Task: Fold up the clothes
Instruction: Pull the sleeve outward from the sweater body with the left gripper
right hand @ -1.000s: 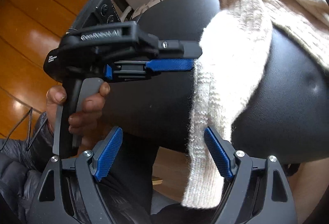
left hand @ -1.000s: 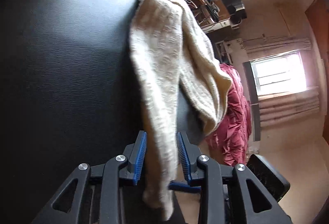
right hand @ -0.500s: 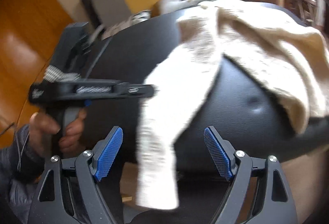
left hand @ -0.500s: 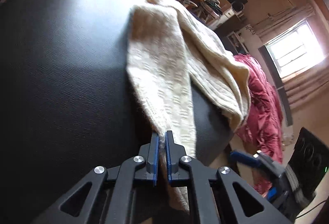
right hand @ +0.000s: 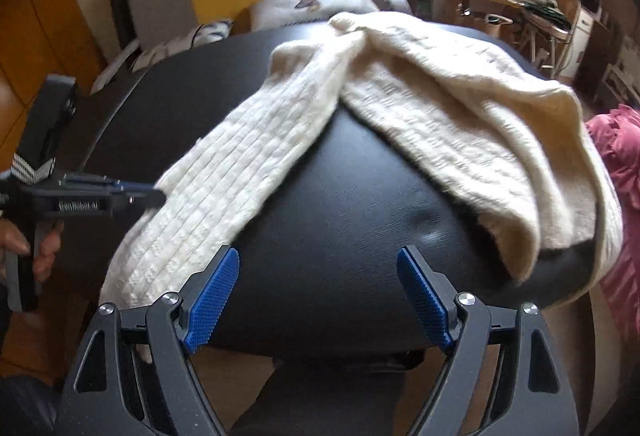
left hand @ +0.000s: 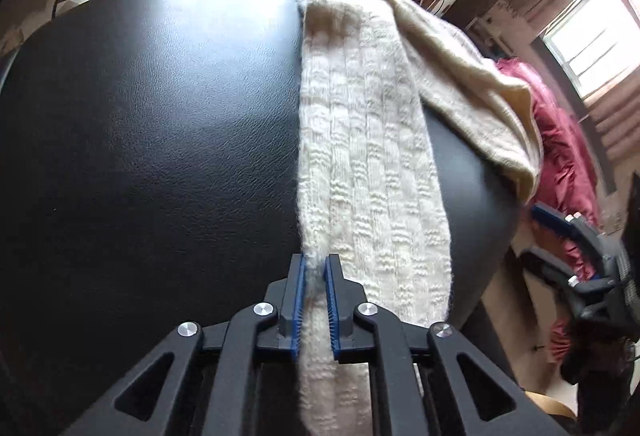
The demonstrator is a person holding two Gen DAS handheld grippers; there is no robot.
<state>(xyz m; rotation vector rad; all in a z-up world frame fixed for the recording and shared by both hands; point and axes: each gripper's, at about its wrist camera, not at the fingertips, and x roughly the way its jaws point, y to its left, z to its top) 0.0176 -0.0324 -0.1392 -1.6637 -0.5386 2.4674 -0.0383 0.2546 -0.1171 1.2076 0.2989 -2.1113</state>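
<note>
Item: cream sweater (left hand: 404, 75) on my black worktop (left hand: 160, 135); sleeve (left hand: 360, 195) edge pinched in my left gripper (left hand: 315, 300), jaws just eased; right gripper (right hand: 320, 300) wide open, empty, beside sleeve.

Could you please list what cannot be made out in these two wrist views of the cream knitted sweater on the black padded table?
- Left wrist view: the cream knitted sweater's sleeve end runs under the left gripper, hidden by its fingers.
- Right wrist view: the sweater's far side drops over the black padded table's right edge, so its hem is hidden.
- Right wrist view: the sleeve is motion-blurred where the left gripper meets it; the grip is unclear there.
</note>
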